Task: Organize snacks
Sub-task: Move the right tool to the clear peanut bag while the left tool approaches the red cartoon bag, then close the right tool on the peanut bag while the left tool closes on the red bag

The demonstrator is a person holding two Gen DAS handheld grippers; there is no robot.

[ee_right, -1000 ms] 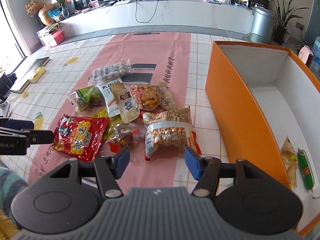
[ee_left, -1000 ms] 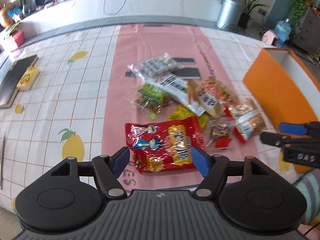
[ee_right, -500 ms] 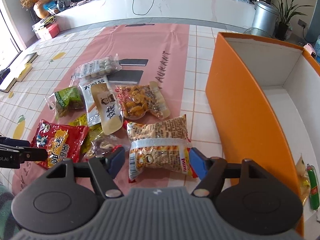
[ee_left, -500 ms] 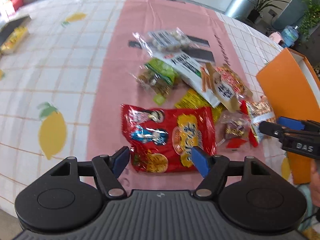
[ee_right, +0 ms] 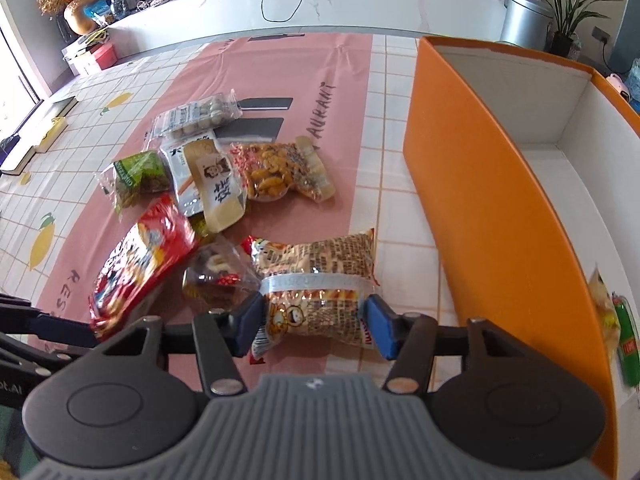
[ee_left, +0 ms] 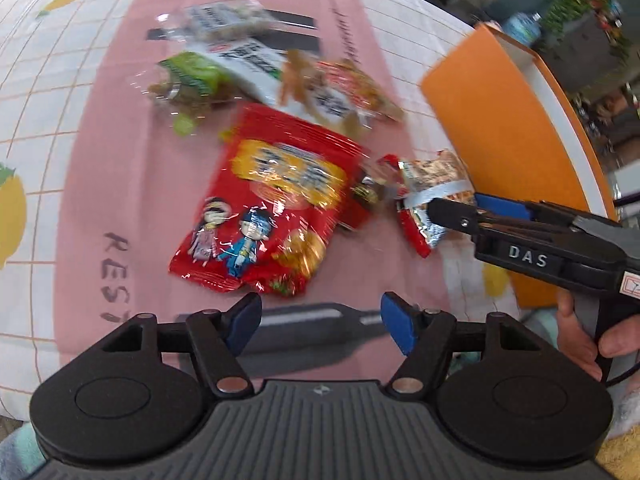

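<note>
A peanut snack bag (ee_right: pixel 320 272) with a pale band lies on the pink runner beside the orange box (ee_right: pixel 480 200). My right gripper (ee_right: pixel 316 324) straddles its near end. The jaws are closing, and both blue pads touch the bag's sides. In the left wrist view the same gripper (ee_left: pixel 460 206) reaches onto that bag (ee_left: pixel 432 184) from the right. My left gripper (ee_left: pixel 320 322) hangs open just short of the red snack bag (ee_left: pixel 276 208), with only tablecloth between its pads. The red bag (ee_right: pixel 140 264) looks blurred in the right wrist view.
Behind lie several snack packs: a green one (ee_right: pixel 138 176), a clear pack of round balls (ee_right: pixel 196 114), a beige pouch (ee_right: pixel 218 188), an orange nut pack (ee_right: pixel 276 172) and a dark candy pack (ee_right: pixel 216 276). Inside the box a green sausage (ee_right: pixel 626 340) lies by the near wall.
The right gripper sank onto the peanut bag and its jaws narrowed around it. The left gripper tipped downward and came closer to the red bag, which now lies turned in its view.
</note>
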